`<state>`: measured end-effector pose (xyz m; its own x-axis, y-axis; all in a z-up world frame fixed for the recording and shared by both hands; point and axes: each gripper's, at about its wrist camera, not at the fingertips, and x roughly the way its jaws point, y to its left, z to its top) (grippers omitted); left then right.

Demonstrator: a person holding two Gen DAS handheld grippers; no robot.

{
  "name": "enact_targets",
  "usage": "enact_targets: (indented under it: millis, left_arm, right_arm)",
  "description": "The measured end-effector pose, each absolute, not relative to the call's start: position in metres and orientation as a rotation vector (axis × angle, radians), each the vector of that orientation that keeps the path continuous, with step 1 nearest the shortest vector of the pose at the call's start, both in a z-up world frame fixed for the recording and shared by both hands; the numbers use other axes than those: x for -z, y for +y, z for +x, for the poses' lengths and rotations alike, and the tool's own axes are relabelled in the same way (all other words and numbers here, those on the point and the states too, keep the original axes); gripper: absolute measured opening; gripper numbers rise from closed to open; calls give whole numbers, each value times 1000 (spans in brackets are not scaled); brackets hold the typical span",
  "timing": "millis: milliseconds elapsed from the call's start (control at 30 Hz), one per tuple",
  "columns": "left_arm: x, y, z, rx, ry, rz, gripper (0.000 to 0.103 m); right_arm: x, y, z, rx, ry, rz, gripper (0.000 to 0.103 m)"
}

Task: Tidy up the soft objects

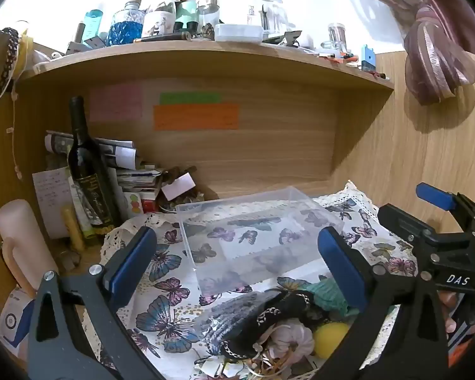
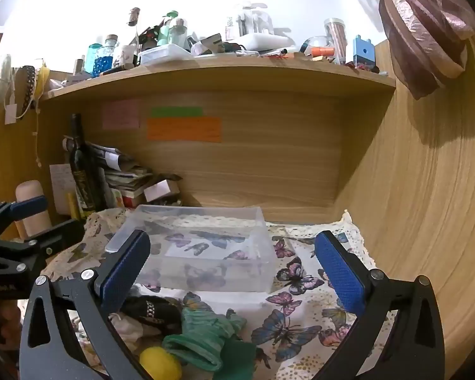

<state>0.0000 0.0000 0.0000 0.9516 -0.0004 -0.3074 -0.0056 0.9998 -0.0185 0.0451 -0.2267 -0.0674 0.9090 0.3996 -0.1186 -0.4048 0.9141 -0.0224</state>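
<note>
Both wrist views face the shelf, sharing the clear box (image 1: 253, 240) (image 2: 205, 250) nearby

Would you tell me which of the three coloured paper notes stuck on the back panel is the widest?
The orange note, lowest of the three; it stretches well past the green strip directly above it, and the pink note to their left is squarer.

Soft pile (image 1: 278, 326) is cut off by the bottom edge in left wrist view, partly behind the left gripper's right finger (image 1: 342, 269). Yellow ball (image 1: 331, 338) half hidden there; in right wrist view it's clipped at the bottom edge. Black item with chain trim (image 2: 152, 312) sits partly behind the right gripper's left finger (image 2: 123, 266); can't tell what it is. Writing on the orange note (image 1: 195, 116) is too blurred to read. Wine bottle label (image 1: 93, 199) is illegible. Shelf-top clutter (image 2: 205, 44) is washed out by backlight.
</note>
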Motion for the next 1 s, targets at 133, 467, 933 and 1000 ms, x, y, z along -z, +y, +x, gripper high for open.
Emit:
enact_targets:
  millis: [133, 467, 933, 1000]
  left_arm:
    - [0, -3, -1, -13, 311, -23, 103]
    - [2, -1, 1, 6, 317, -43, 103]
    - [0, 0, 1, 11, 317, -42, 103]
    - [-1, -1, 0, 10, 314, -38, 103]
  right_arm:
    - [67, -228, 46, -417, 122, -36, 103]
    - [69, -225, 47, -425, 129, -37, 103]
    - [67, -225, 44, -431, 122, -29, 103]
    - [67, -225, 43, -434, 121, -26, 103]
